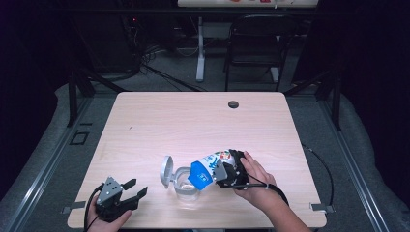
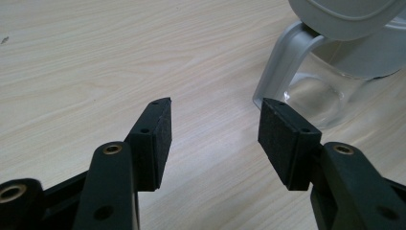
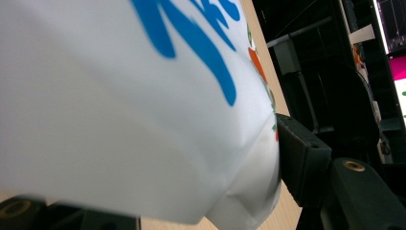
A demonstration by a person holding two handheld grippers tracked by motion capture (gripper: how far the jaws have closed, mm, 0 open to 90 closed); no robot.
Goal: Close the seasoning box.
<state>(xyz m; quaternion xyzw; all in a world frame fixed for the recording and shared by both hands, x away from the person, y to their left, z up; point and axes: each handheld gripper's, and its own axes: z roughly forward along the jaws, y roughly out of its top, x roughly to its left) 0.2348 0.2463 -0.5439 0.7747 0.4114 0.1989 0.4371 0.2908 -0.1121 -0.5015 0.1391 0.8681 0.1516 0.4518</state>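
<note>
A white soft pack with blue lettering and colourful print [image 1: 209,165] is tilted, its blue end down over the mouth of a clear jug [image 1: 183,187]. The jug's grey lid [image 1: 167,170] stands flipped open. My right gripper [image 1: 231,170] is shut on the pack's rear part. In the right gripper view the pack [image 3: 119,96] is dented where the right pad [image 3: 293,155] presses on it; the other jaw is hidden under it. My left gripper [image 1: 131,189] rests open near the table's front left, and nothing lies between its pads [image 2: 213,129]. The jug [image 2: 330,72] stands just beyond them to the right.
The light wooden table [image 1: 193,121] has a small dark round hole [image 1: 233,104] near its far edge. Behind the table stand a black folding chair [image 1: 256,43] and a white desk leg [image 1: 200,48], with cables on the floor.
</note>
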